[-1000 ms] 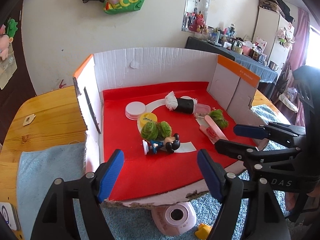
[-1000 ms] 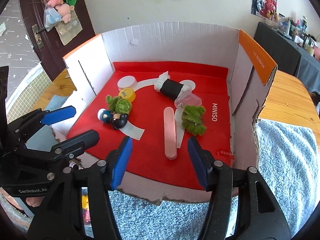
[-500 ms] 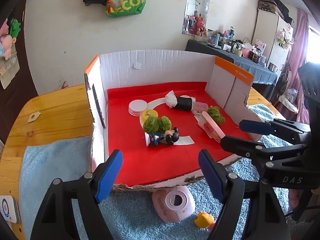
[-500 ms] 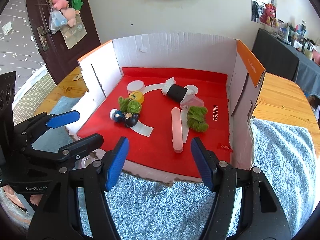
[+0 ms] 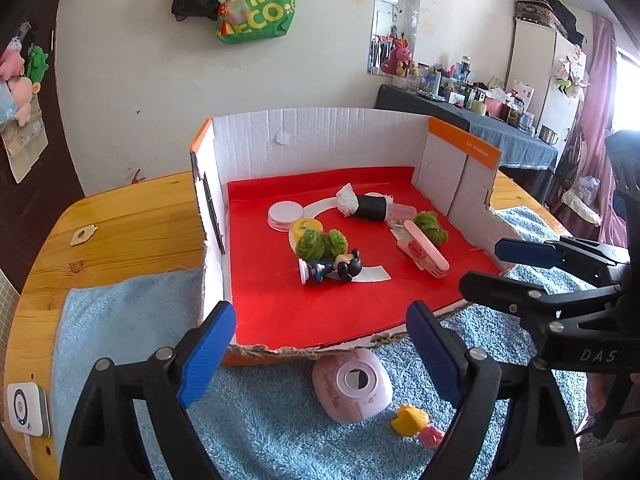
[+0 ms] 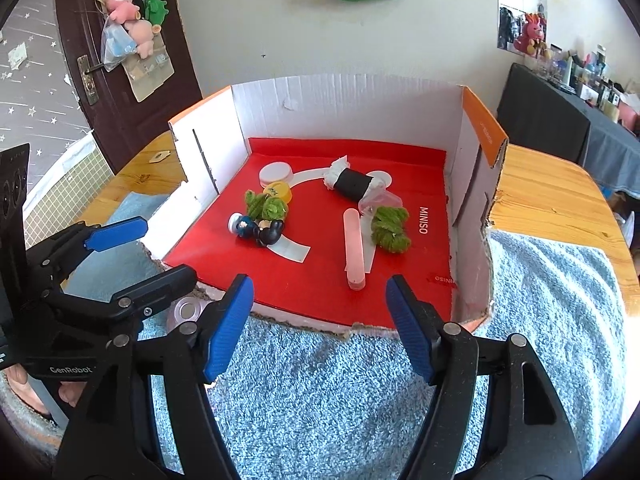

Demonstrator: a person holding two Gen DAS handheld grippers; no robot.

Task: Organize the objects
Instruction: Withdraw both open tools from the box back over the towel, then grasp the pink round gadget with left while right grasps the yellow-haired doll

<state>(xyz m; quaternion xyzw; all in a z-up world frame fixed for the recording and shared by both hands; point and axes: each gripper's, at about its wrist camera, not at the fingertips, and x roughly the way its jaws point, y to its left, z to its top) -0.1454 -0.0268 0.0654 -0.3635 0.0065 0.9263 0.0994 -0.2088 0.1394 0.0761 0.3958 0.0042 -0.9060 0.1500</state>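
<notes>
Presently: left gripper and right gripper, both spread wide and holding nothing, over the blue towel. Ahead, inside the cardboard box (red floor): figurine, pink stick, green yarn bundles. Pink instant camera lies outside, just below the left gripper.

Red box floor, white walls, orange rim; blue towel; pink camera; green yarn.

A green tote bag is hanging on the wall; a white device is lying at the counter's near-left edge.
</notes>
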